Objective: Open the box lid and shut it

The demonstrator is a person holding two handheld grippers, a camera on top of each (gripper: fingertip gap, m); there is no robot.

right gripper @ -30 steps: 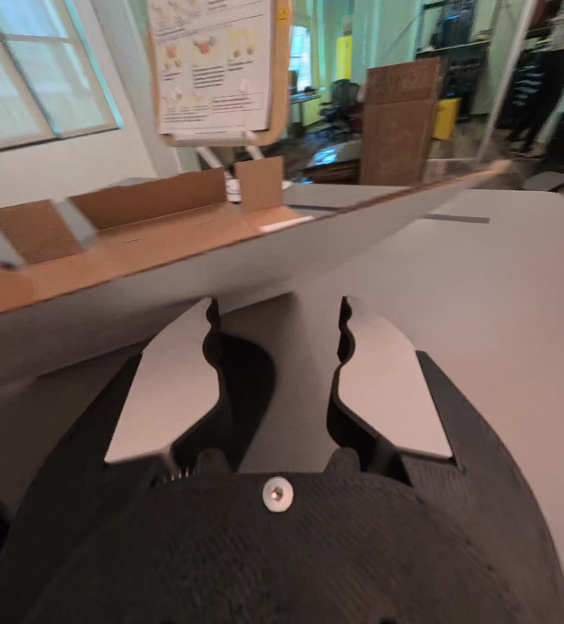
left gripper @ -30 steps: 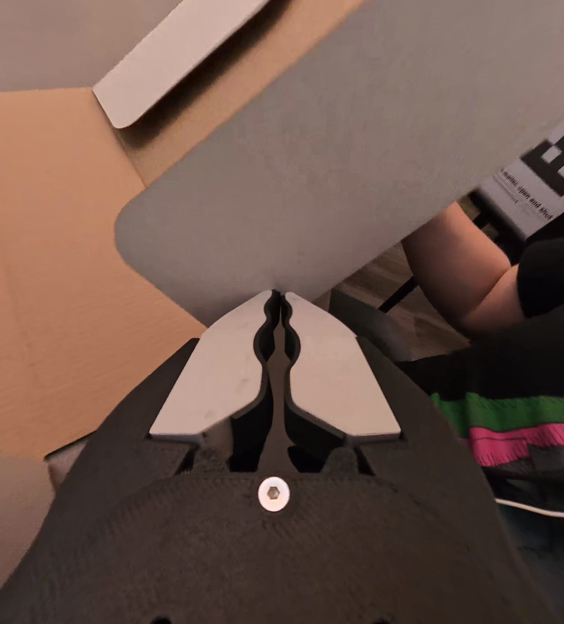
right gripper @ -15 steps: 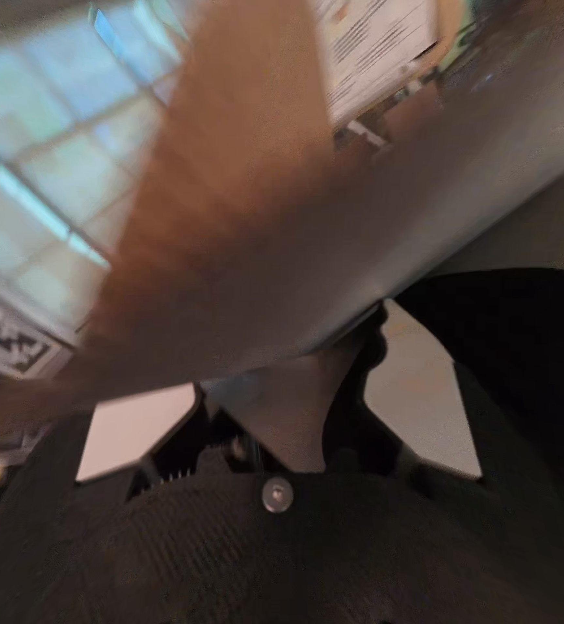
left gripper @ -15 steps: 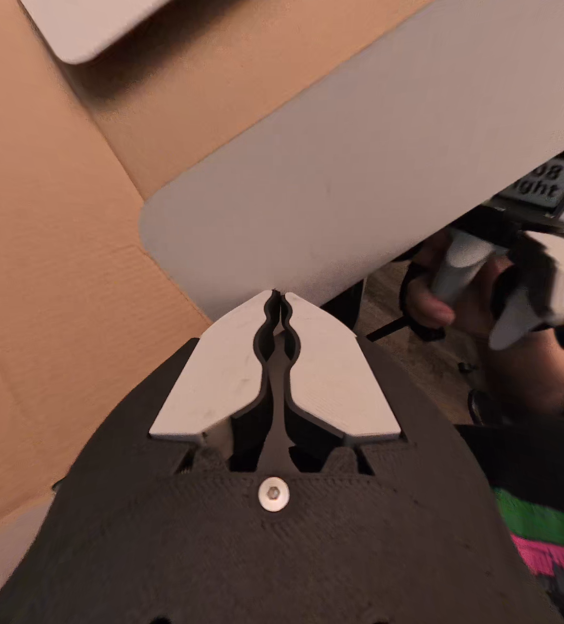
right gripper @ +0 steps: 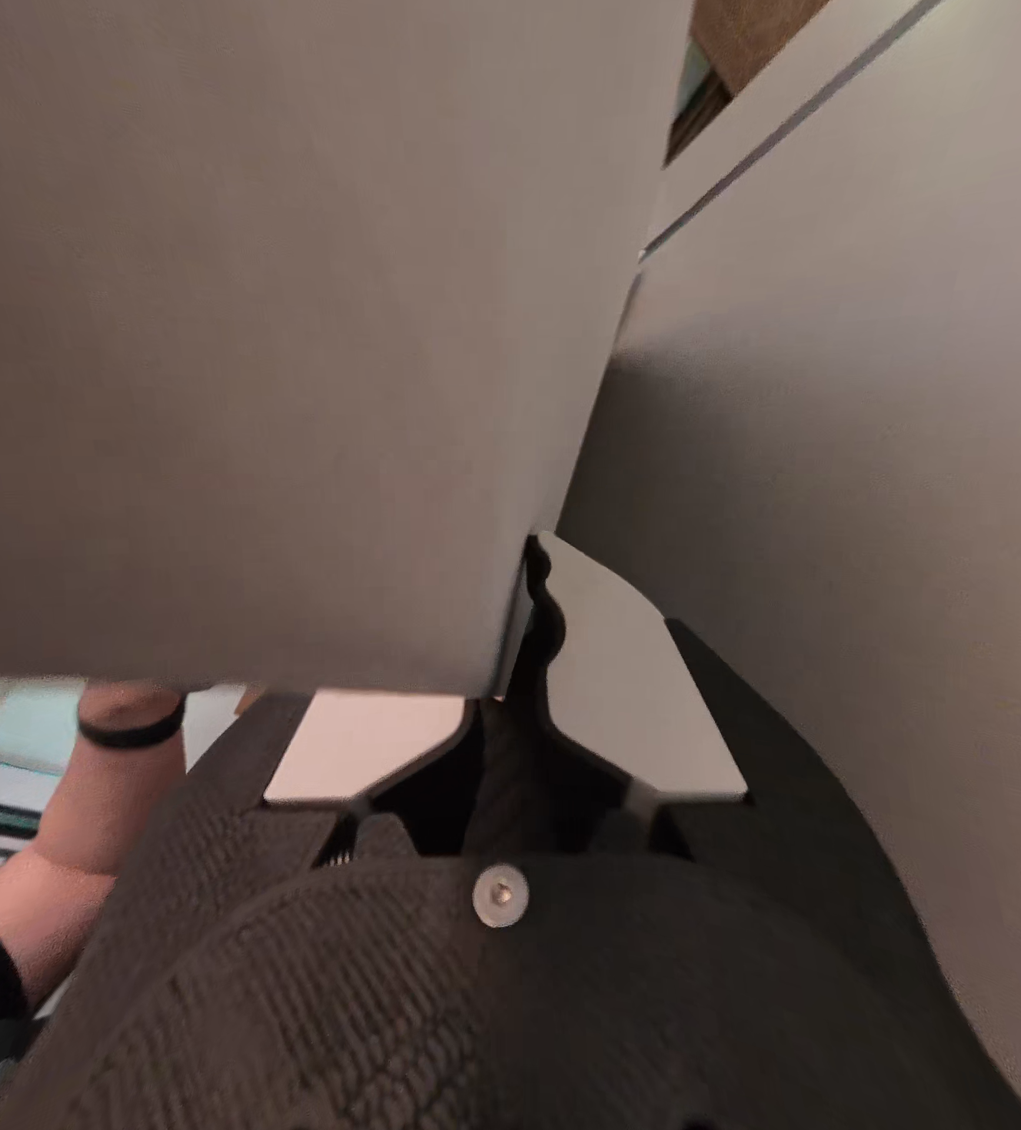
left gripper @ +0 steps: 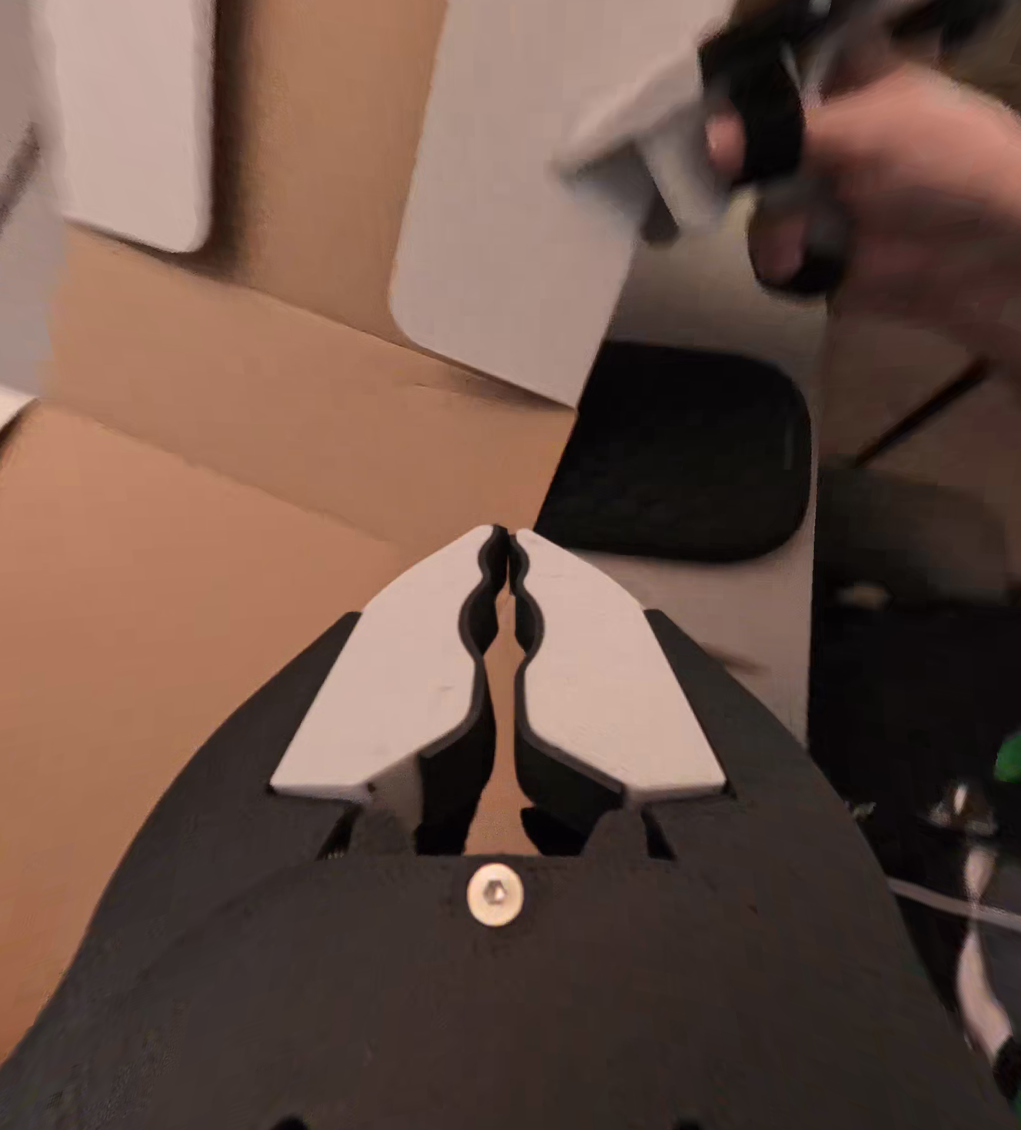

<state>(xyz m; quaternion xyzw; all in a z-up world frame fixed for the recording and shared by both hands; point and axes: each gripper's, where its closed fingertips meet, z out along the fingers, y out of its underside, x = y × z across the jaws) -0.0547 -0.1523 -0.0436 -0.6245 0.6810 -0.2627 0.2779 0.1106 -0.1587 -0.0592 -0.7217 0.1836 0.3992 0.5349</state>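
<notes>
Left tool: fingers together, nothing between them. It pointed over the brown inner face of the lid, near the lid's right edge, apparently touching nothing. Judged: it had no grip because the other side was doing the carrying.

Right tool: fingers clamped on the edge of a white flap, the thin board passing between them; the left finger was mostly hidden behind the flap. In the left view the same tool showed blurred at the upper right, at the outer edge of that flap, with the hand holding it. Judged: an edge grip lets the flap be swung on its fold, which suits raising or lowering the lid.

Box: open, its cardboard panels spread wide, brown inside and white outside. A second white flap stood at the upper left. No contents were visible on the exposed brown surfaces; the box's interior proper was not clearly in view, so I could not tell whether it held anything.

Beyond the box edge: pale desk and a black pad on it.

Task state, judged: opening done or nearly so; shutting not yet done.
</notes>
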